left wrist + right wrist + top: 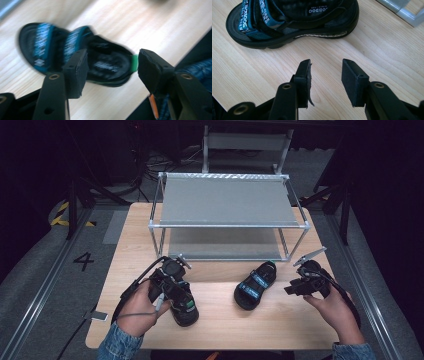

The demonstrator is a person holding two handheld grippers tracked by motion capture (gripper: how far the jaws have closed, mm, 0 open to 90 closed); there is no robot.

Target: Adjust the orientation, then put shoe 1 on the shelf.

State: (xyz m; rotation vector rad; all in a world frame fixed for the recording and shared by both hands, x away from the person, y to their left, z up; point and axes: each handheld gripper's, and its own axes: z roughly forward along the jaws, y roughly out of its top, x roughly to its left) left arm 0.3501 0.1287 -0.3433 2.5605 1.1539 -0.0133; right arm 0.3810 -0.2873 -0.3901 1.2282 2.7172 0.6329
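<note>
Two black sandals with blue straps lie on the wooden table (225, 322). One sandal (185, 311) (100, 62) lies at the front left, with a green tab at its heel. My left gripper (172, 287) (112, 67) hovers just over it, jaws wide open, pads clear of the shoe. The other sandal (256, 285) (292, 20) lies to the right of centre. My right gripper (292, 289) (325, 75) sits at its right side, a short way off, open with only bare table between its fingers.
A metal-framed two-shelf rack (227, 200) with grey shelves stands on the far half of the table; one of its feet (402, 10) is close to the right sandal. The table's front edge lies just behind the left sandal. A denim sleeve (197, 67) shows beside the left jaws.
</note>
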